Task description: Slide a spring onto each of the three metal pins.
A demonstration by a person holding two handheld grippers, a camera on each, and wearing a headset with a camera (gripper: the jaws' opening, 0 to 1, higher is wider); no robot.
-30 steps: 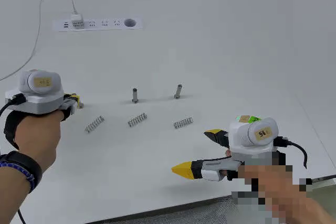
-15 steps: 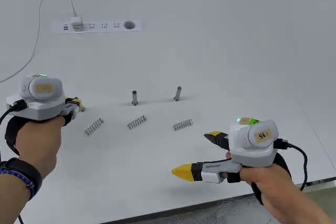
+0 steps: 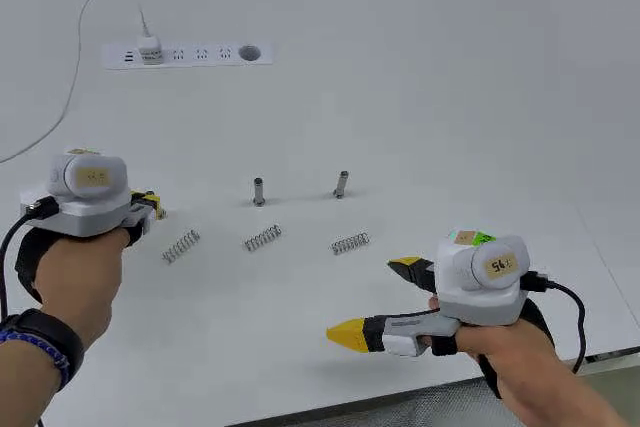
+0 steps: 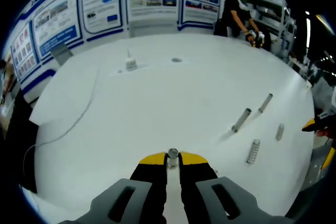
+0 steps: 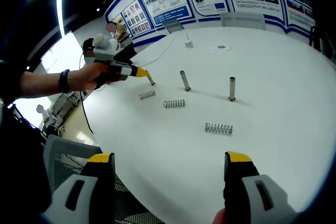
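1. While I am comparing this moment with the second before it, almost nothing on the table (image 3: 430, 117) is changing. The head view is drifting slightly, which is my head moving, and every part is keeping its place around the middle pin (image 3: 259, 191).
2. My left gripper (image 3: 150, 205) is still clamping narrowly on the left pin (image 4: 172, 156), which is standing well to the left of the middle pin. In the left gripper view its cap is sitting between the yellow tips, touching both as far as I can tell.
3. My right gripper (image 3: 372, 299) is still hovering wide open and empty, nearer me than the middle pin and off to its right.
4. The springs are lying flat in a row just on my side of the middle pin. The middle spring (image 3: 262, 238) is lying directly before it, the left spring (image 3: 181, 245) to its left and the right spring (image 3: 350, 243) to its right.
5. The right pin (image 3: 342, 184) is standing bare just right of the middle pin.
6. I am judging that the task is not advancing yet, since no spring is on any pin. My open gripper is needing a low approach to a spring, which may roll away as the jaws close.
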